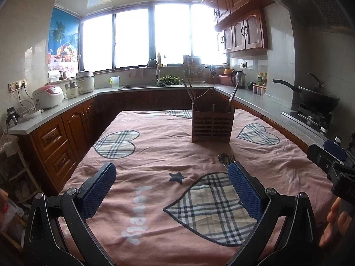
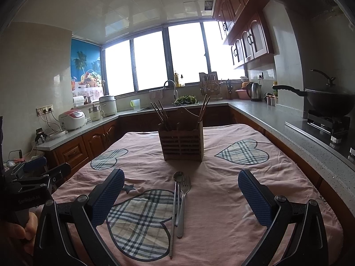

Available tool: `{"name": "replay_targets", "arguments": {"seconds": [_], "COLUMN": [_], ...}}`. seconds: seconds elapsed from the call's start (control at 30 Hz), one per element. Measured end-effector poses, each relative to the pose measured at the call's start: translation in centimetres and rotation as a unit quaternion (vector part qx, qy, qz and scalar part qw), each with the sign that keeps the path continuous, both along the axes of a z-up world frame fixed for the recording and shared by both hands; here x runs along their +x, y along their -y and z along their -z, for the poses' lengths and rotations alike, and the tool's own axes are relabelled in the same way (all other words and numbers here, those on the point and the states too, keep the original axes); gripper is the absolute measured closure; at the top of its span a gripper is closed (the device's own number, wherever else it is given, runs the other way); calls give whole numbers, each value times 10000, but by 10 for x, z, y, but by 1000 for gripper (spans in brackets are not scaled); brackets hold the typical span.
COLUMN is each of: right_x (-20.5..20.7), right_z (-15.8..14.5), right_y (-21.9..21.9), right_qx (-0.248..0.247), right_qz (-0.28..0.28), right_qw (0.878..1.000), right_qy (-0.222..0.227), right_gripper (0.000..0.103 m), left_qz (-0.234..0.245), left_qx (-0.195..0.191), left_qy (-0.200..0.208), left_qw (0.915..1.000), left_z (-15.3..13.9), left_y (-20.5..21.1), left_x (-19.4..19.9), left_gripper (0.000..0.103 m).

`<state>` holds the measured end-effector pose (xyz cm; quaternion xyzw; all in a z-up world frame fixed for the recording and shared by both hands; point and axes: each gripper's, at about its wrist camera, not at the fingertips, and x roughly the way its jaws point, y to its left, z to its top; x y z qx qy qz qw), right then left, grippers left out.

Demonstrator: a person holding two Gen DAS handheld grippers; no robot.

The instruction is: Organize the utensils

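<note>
— Grippers? 
— Left gripper (image 1: 172, 188) and right gripper (image 2: 180, 196) both gape wide, empty, above the cloth (image 2: 221, 210).
— Cutlery?
— Spoon (image 2: 178, 176), fork (image 2: 185, 186) and chopstick (image 2: 173, 221) lie together between the right fingers; holder (image 2: 183, 143) stands beyond.

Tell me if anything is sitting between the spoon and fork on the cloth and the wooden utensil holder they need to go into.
Nothing visible does. The spoon and fork lie side by side on the pink cloth, and only bare cloth separates them from the wooden holder. The right tool is open above them, also unobstructed.
</note>
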<state>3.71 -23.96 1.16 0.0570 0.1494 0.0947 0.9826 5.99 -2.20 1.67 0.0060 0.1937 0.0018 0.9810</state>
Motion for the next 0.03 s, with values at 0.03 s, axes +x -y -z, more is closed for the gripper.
{"name": "replay_targets", "arguments": {"seconds": [0.03], "right_x": [3], "right_z": [1], "right_y": [1], "right_qx": [10], "right_qz": [2], "right_qw": [10000], "right_qy": [-30], "right_gripper": [0], "left_qz": [21], "left_qx": [-16], "left_qy": [-44], "left_qw": [10000], "left_z": [2], "left_y": [0], "left_x": [4], "left_gripper": [0]}}
